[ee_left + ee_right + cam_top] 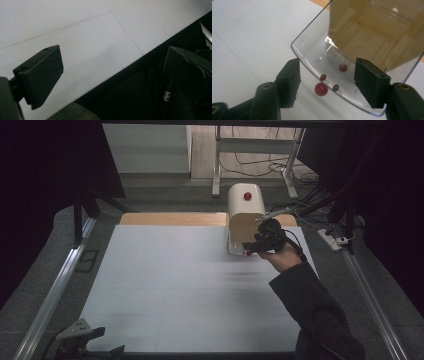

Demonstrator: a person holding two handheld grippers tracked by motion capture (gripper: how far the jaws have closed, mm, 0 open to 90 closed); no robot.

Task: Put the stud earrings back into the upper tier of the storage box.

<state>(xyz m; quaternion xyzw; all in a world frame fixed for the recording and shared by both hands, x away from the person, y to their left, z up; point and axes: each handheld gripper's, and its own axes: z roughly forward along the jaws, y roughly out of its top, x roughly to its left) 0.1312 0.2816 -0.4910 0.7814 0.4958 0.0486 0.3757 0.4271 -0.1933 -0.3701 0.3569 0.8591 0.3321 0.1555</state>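
Apparently the work is at the bread box [246, 206], a cream case with a red knob on top that stands at the far right of the white table [175, 290]. Its clear, curved door [312, 53] hangs swung down in front, so the wooden inside is open to view; the opening step looks done. The right gripper [327, 82] hovers just over the door's lower rim, jaws parted about halfway with nothing pressed between them; through the clear plastic between them show a red knob [321, 89] and small dark red fittings beside it. From this I judge that the knob has been let go and the hand is free for whatever follows. Inside the box nothing can be seen lying, and the table around it bears no other thing, so I cannot tell whether something is to go in or the door is to be shut again. The left gripper [82, 340] rests at the near left corner of the table, well apart from the box, jaws wide and holding nothing.
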